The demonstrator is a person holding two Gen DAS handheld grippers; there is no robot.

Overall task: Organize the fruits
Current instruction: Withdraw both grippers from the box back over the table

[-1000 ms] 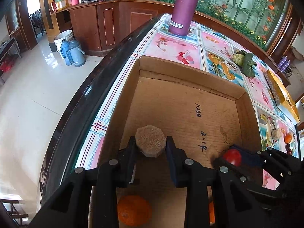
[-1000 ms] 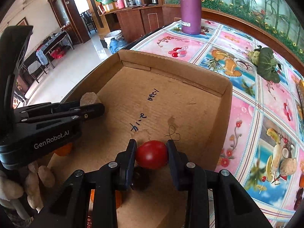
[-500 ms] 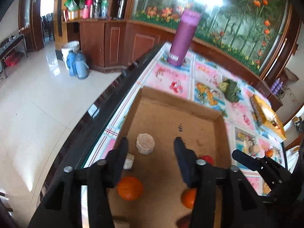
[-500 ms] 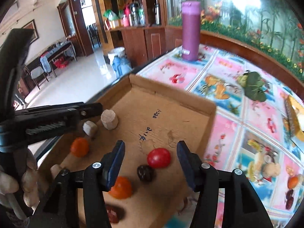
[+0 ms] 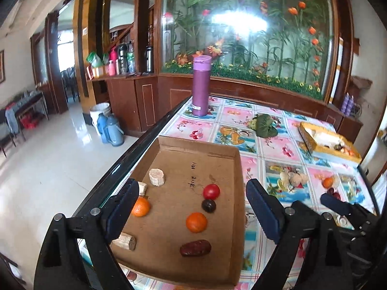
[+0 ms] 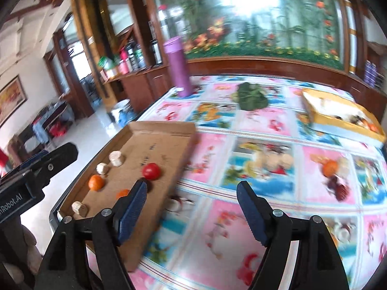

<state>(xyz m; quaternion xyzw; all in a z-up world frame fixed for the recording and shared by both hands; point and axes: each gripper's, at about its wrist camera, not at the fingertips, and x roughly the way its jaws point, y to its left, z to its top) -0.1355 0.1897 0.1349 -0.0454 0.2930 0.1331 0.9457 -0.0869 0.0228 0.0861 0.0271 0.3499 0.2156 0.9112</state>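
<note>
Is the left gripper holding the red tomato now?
No, the left gripper stands open and empty above the cardboard tray, and the red tomato lies free on the tray floor.

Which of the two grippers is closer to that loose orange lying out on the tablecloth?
The right gripper. It hangs open over the tablecloth, the orange ahead to its right. The left gripper is open over the cardboard tray, farther away.
</note>
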